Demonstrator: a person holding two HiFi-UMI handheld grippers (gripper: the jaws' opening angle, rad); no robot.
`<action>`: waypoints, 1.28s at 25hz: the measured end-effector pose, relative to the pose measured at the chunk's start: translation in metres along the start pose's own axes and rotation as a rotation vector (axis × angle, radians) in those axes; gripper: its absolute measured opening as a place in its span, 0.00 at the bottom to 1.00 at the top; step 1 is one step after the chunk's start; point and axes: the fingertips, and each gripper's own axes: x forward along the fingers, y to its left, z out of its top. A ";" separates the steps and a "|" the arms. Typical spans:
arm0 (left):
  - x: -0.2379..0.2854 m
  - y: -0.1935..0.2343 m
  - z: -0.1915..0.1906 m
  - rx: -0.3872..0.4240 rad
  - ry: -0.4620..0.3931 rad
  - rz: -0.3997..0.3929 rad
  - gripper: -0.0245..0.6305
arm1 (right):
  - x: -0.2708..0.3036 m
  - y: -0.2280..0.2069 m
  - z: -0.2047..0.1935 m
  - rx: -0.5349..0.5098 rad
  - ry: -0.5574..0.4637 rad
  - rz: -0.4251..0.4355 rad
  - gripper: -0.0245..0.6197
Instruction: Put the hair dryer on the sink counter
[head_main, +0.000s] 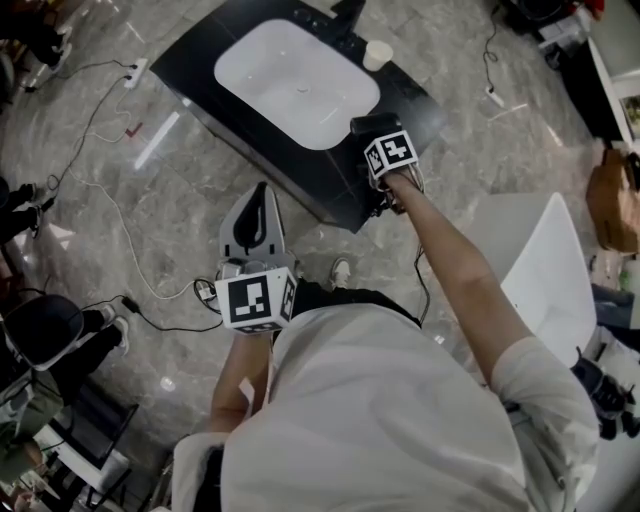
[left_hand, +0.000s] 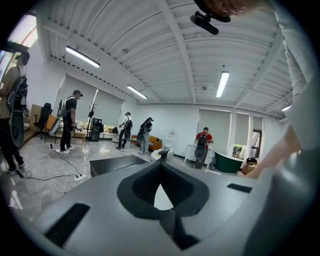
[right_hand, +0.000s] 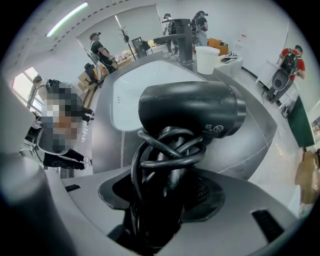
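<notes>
the right gripper (right_hand: 167, 187) is reaching over the near corner of the dark sink counter (head_main: 200, 60). its jaws are standing wide apart around the handle of the black hair dryer (right_hand: 190, 112). the ribbed face of the right-hand pad is showing clear of the handle, so the pads are not clamping it. the handle is sitting upright between the jaws, and the black cord (right_hand: 165, 155), looped in thick coils round it, is filling most of the gap and hiding the lower part of the handle. the dryer's barrel is lying crosswise just past the jaw tips, above the counter top beside the basin. whether it is already resting on the top cannot be told.

beyond the barrel and to the left of the jaws, the white basin (head_main: 295, 85) is taking up most of the counter. straight ahead past it, the dark faucet (right_hand: 181, 40) is standing at the back edge, with a white cup (right_hand: 206, 59) just to its right. nothing is lying between the dryer and the basin.

the left gripper (left_hand: 160, 172) is hanging low near the person's body, well apart from the counter. its jaws are closed tip to tip with nothing between them. past its tips, people are standing about the room. a power strip (head_main: 135, 70) and loose cables are trailing across the marble floor left of the counter.
</notes>
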 end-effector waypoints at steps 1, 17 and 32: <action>0.000 0.001 0.000 -0.002 0.000 0.000 0.04 | 0.000 0.000 0.000 0.000 0.003 -0.002 0.42; -0.005 -0.002 0.001 -0.001 -0.001 -0.032 0.04 | -0.010 -0.002 -0.007 0.045 -0.014 0.008 0.48; -0.032 -0.003 0.004 0.023 -0.007 -0.009 0.04 | -0.022 -0.001 -0.007 -0.001 -0.119 -0.050 0.42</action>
